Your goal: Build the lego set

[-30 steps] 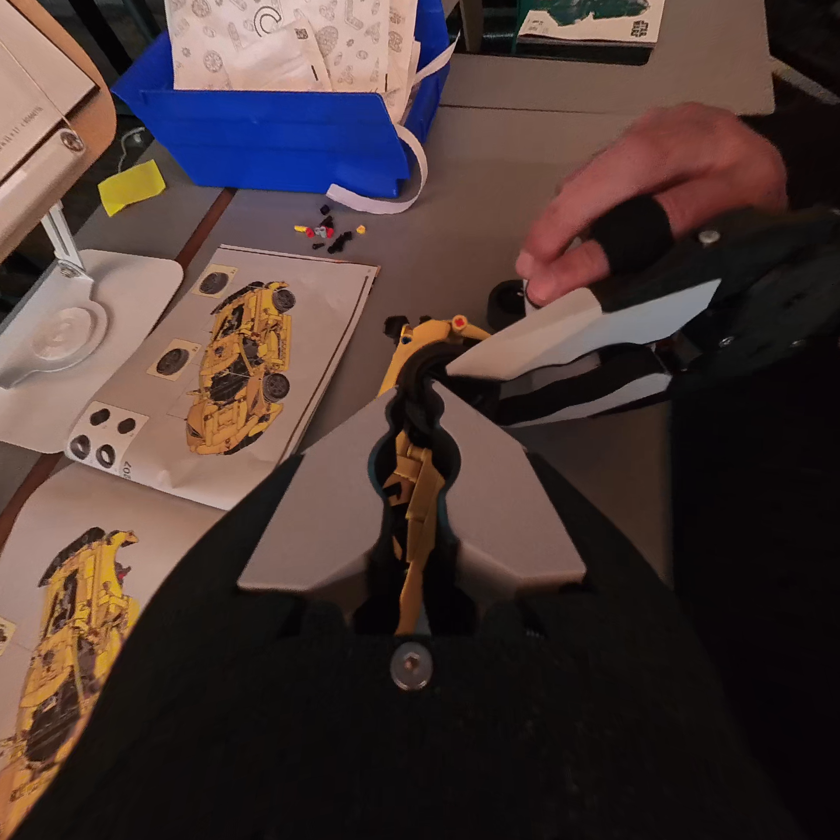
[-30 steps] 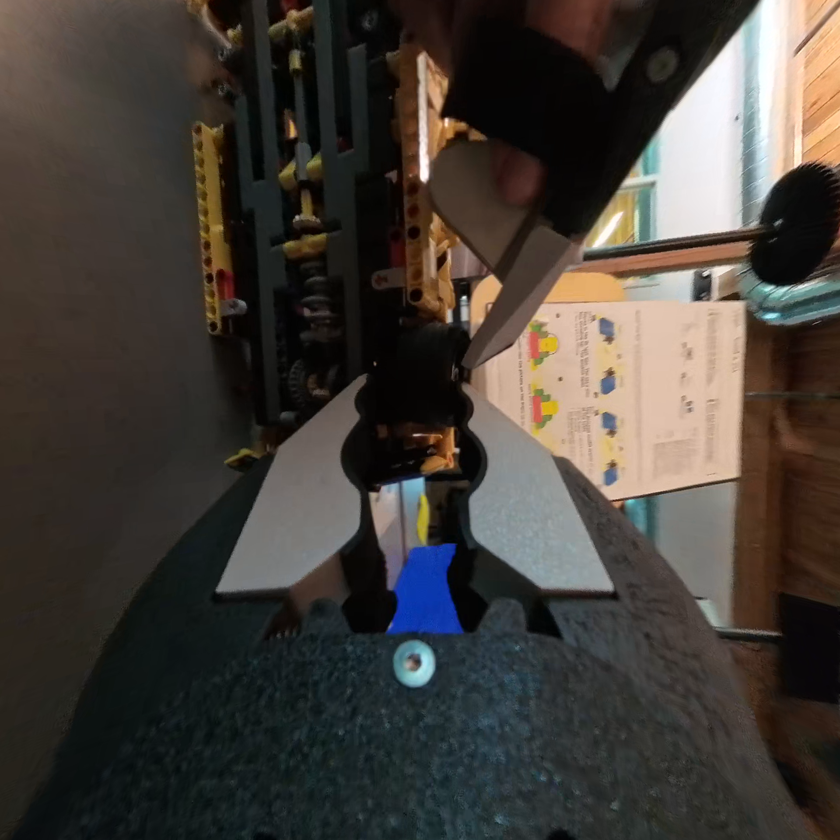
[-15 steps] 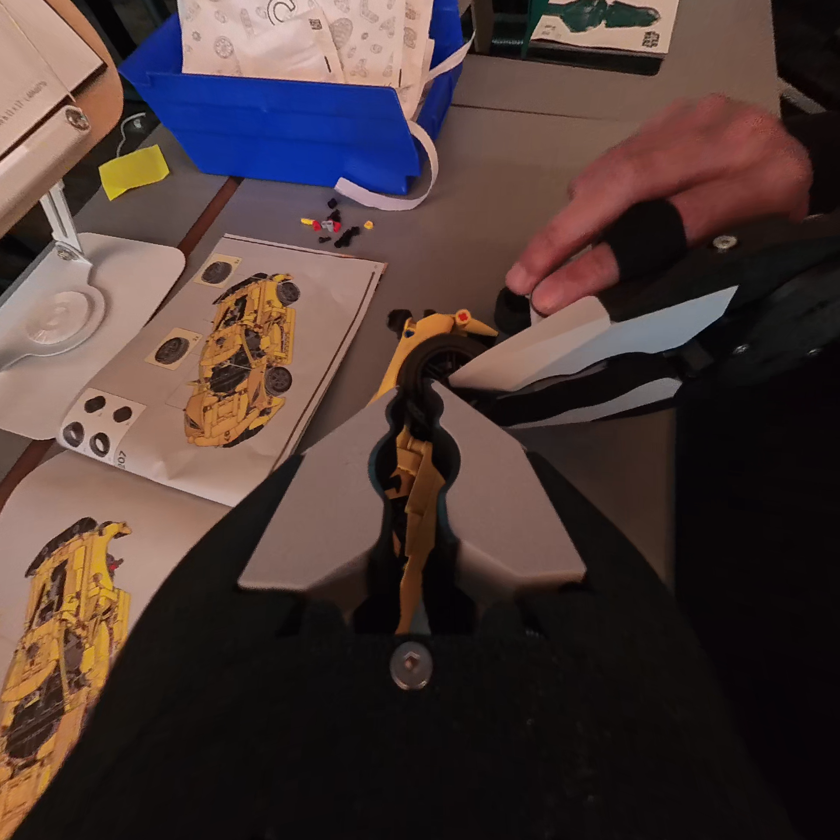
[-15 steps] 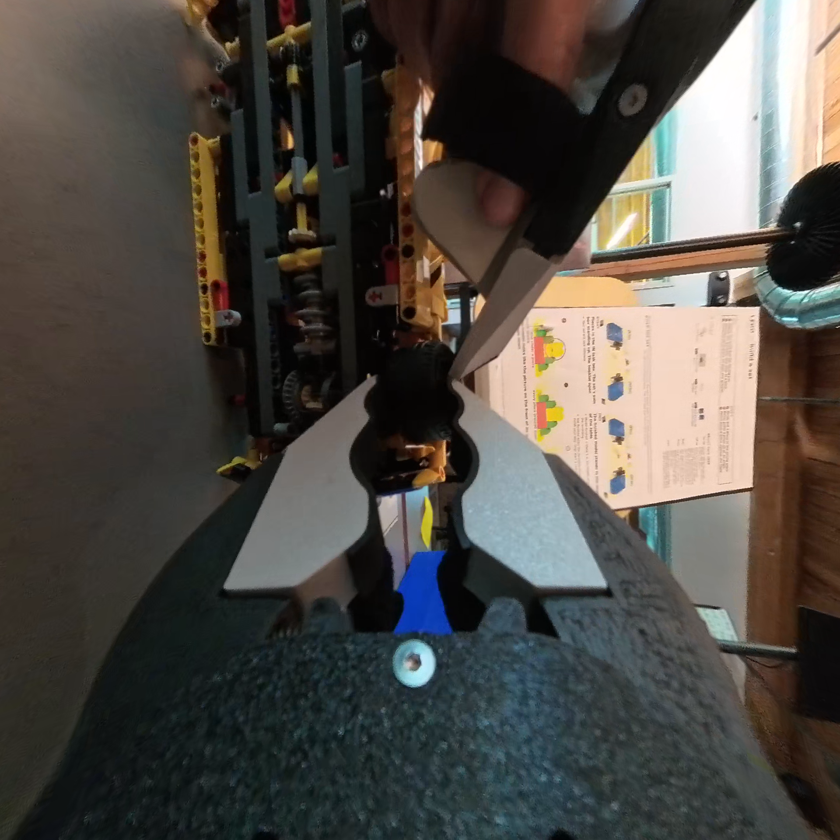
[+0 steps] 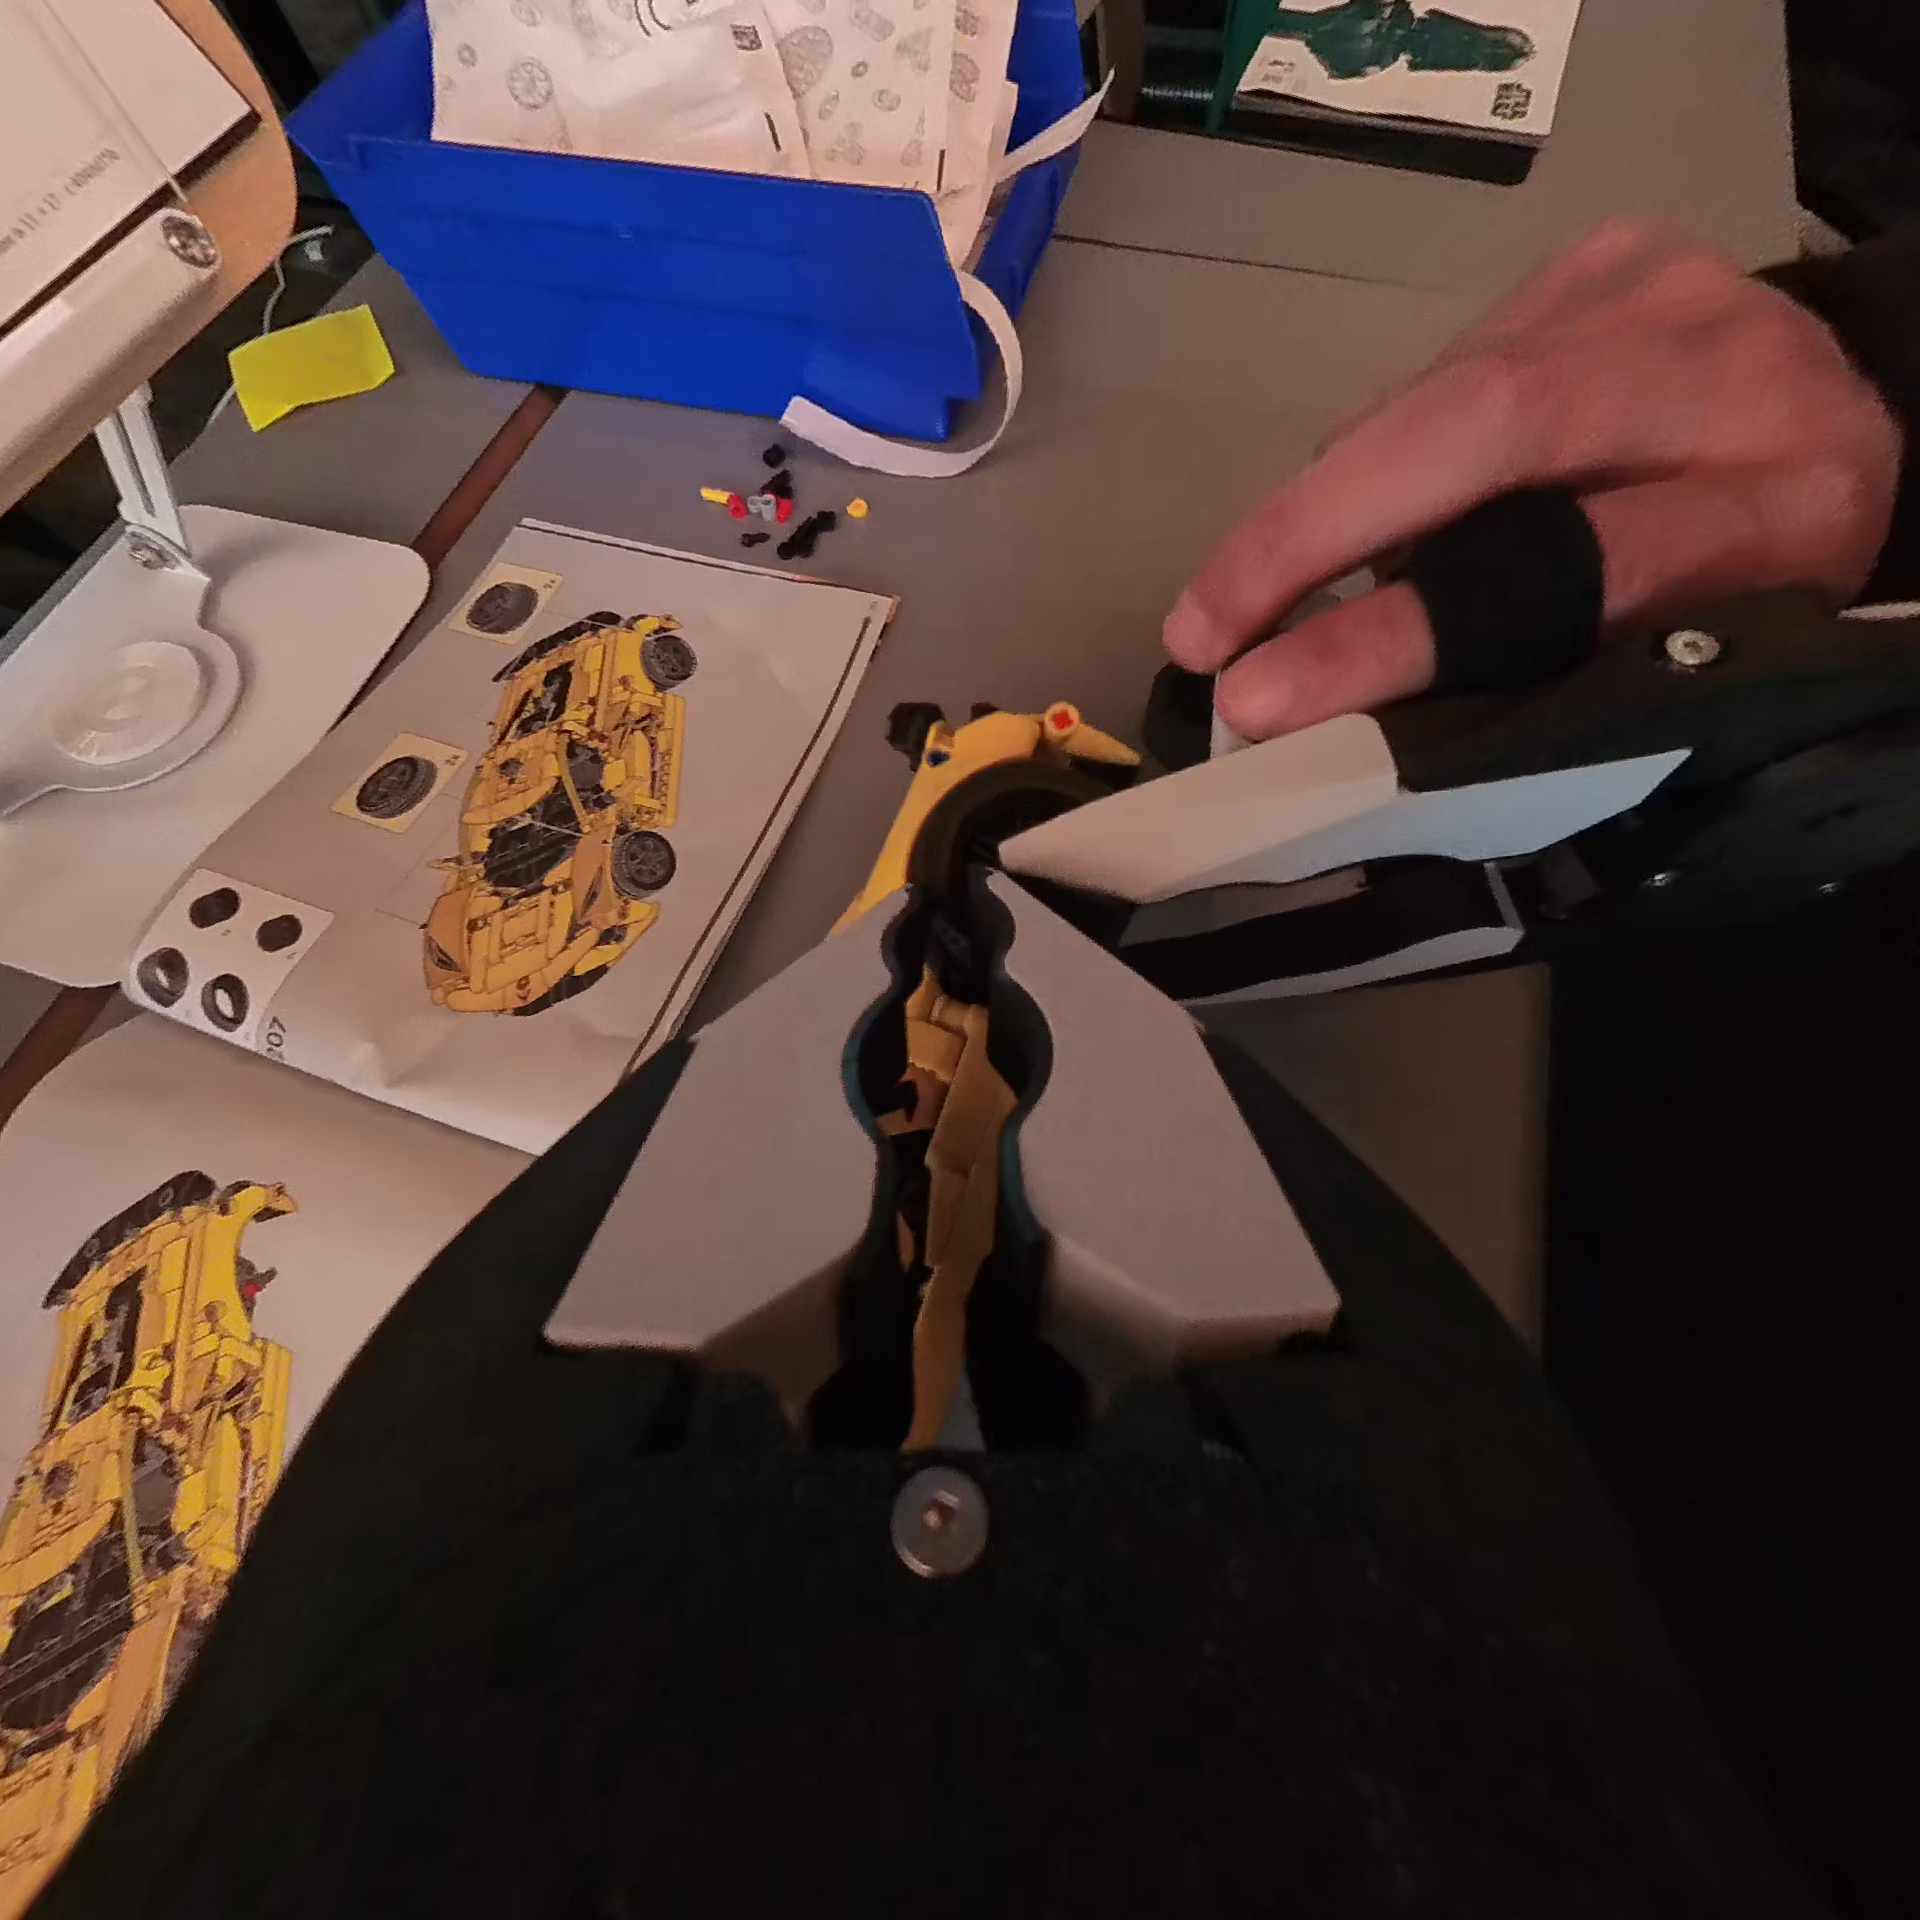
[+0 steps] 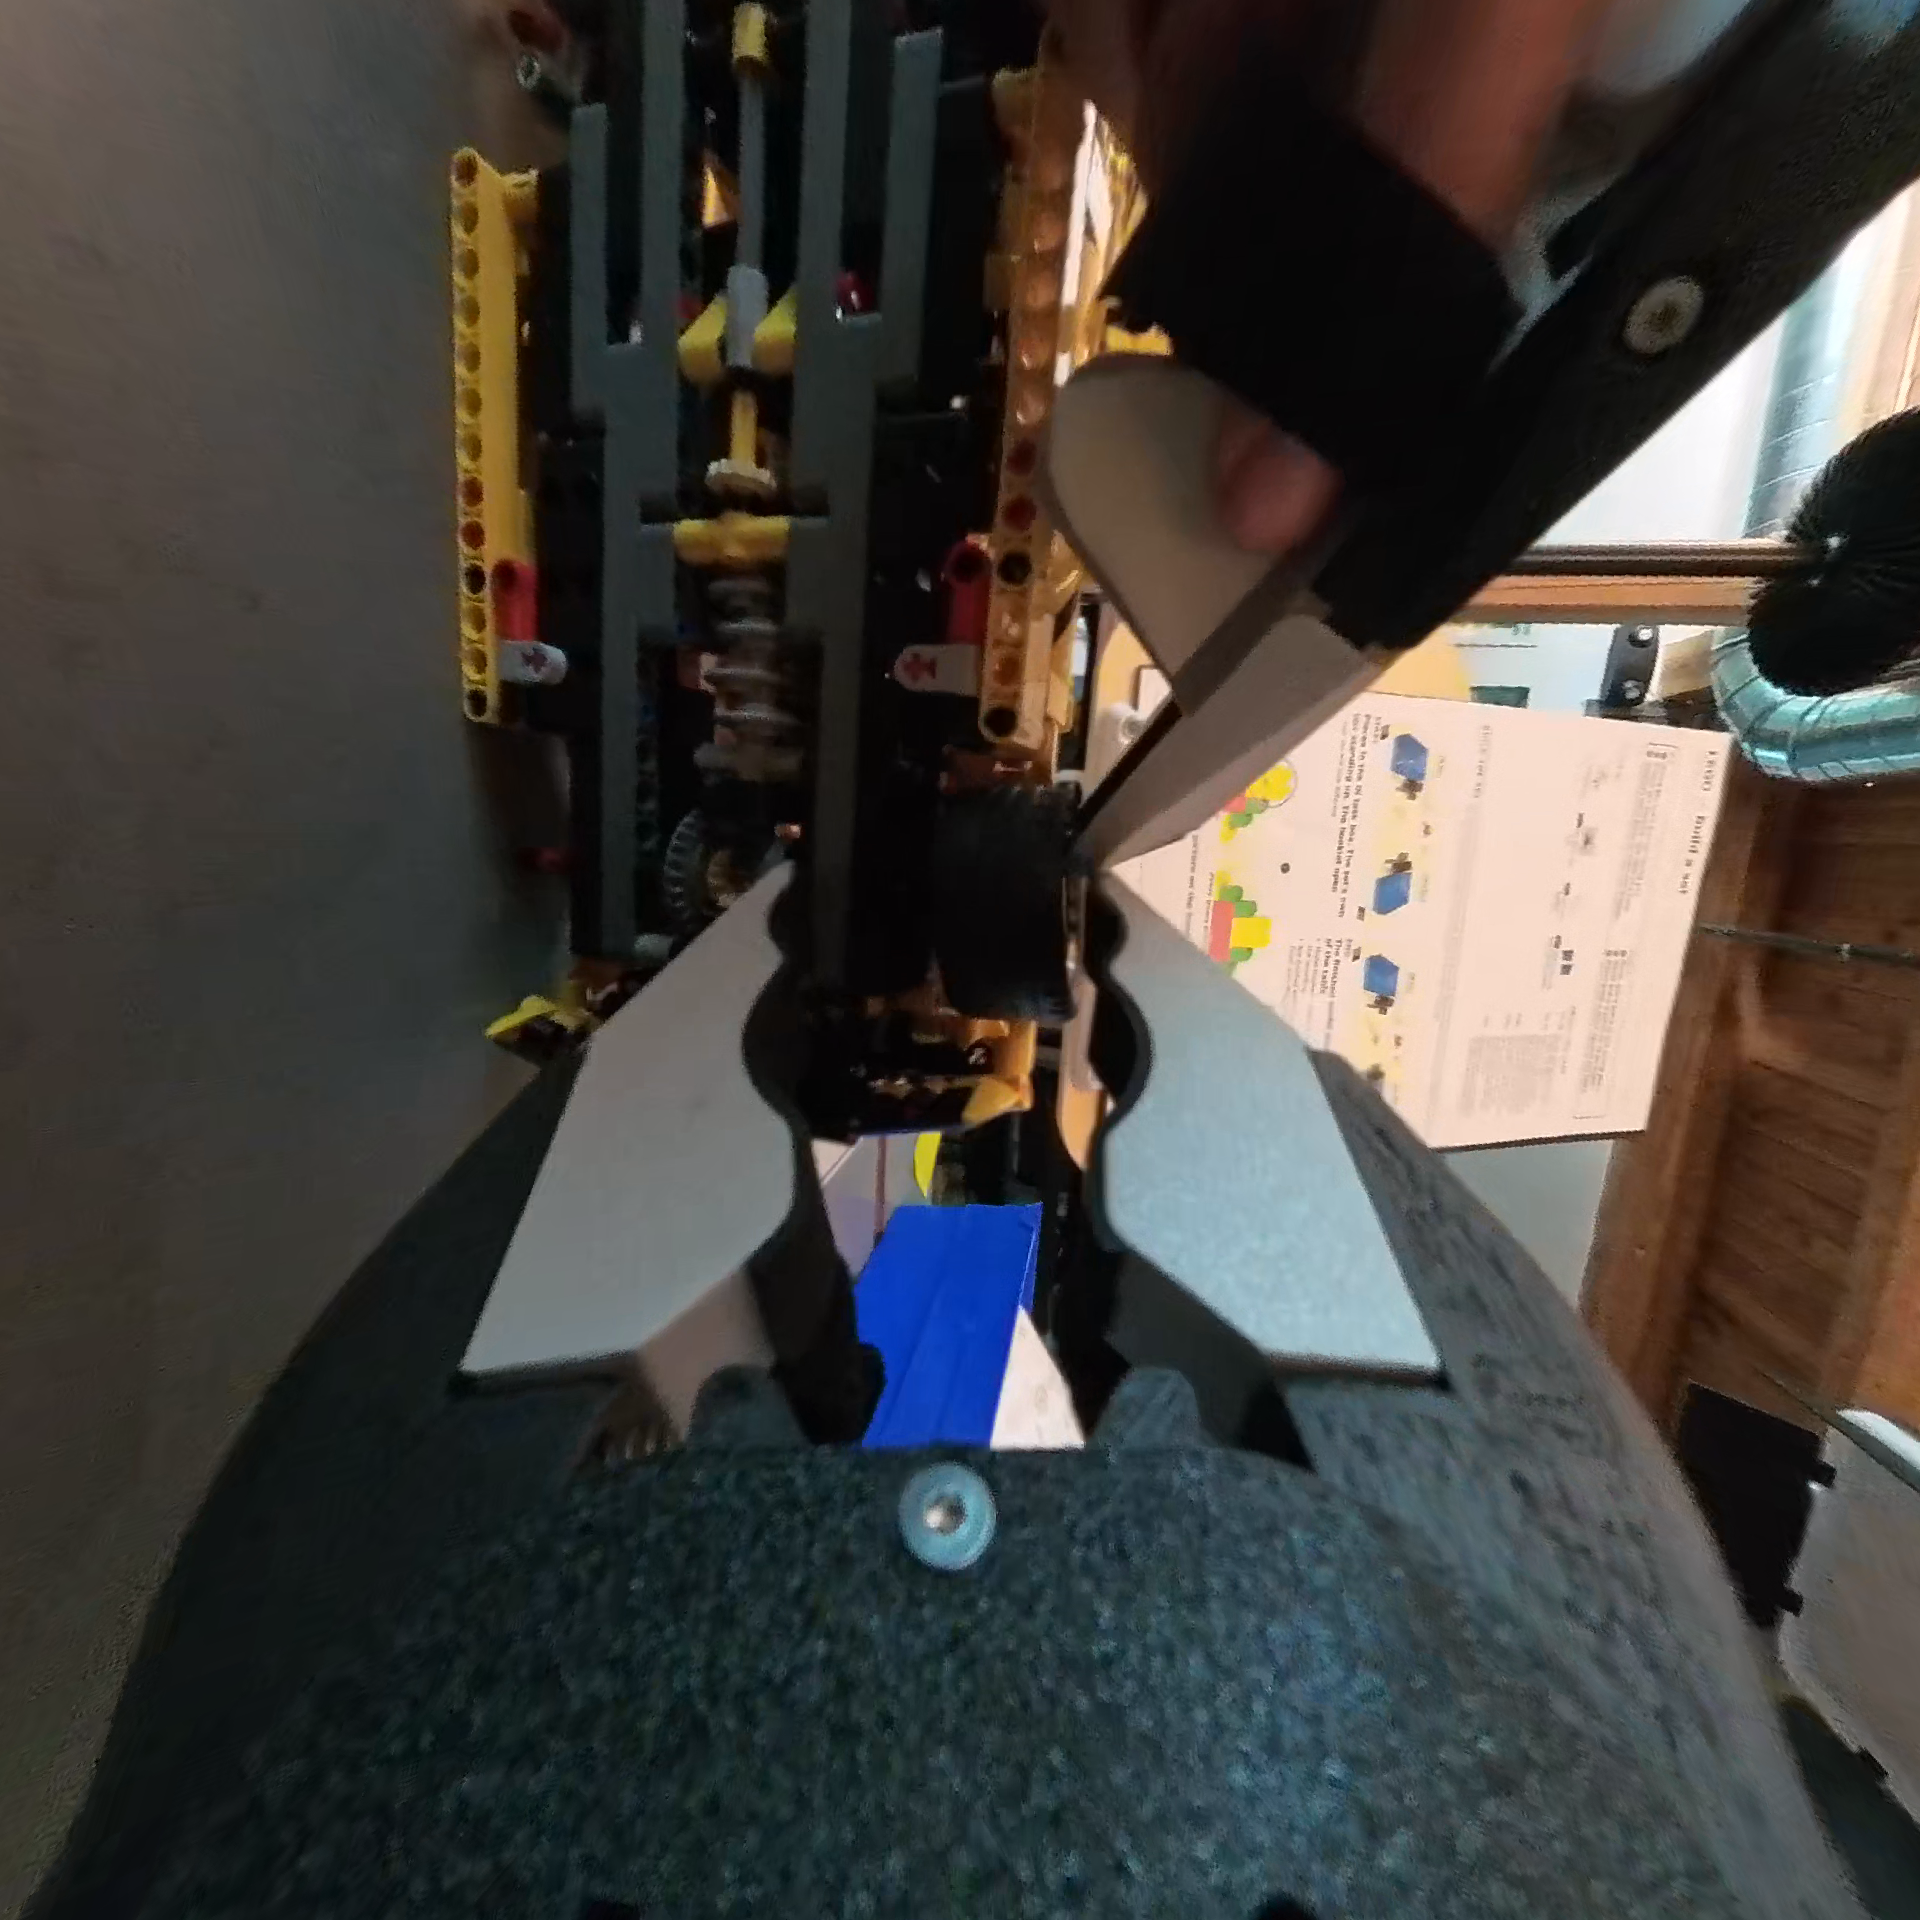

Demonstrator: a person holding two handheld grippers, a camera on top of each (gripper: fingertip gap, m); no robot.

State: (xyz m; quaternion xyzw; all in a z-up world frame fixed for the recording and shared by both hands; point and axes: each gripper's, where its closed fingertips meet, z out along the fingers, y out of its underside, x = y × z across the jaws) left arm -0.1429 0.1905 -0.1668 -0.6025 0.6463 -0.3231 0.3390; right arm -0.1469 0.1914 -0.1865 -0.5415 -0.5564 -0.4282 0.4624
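Observation:
My left gripper [image 5: 951,894] is shut on the yellow lego car [image 5: 997,743] and holds it edge-on above the grey table. The car's underside with grey and yellow beams [image 6: 623,520] fills the right wrist view. My right gripper [image 6: 935,883] comes in from the right. Its jaws stand a little apart around a black tyre [image 6: 1003,904] and a dark chassis beam at the car's end. The tyre touches its right finger. In the left wrist view its white fingers [image 5: 1195,821] meet the tyre [image 5: 961,821]. A hand's fingertips rest on another black wheel [image 5: 1174,707].
An open instruction booklet [image 5: 623,831] lies at left. Several small loose parts [image 5: 779,509] lie beyond it. A blue bin [image 5: 675,270] with paper bags stands at the back. A white stand base [image 5: 156,675] sits at far left. A printed sheet [image 6: 1455,935] hangs behind. Left and right tips are no more than a few centimetres apart.
My right gripper's jaws have widened around the tyre and now also span the chassis beam. The left gripper still clamps the car. The hand has shifted a little.

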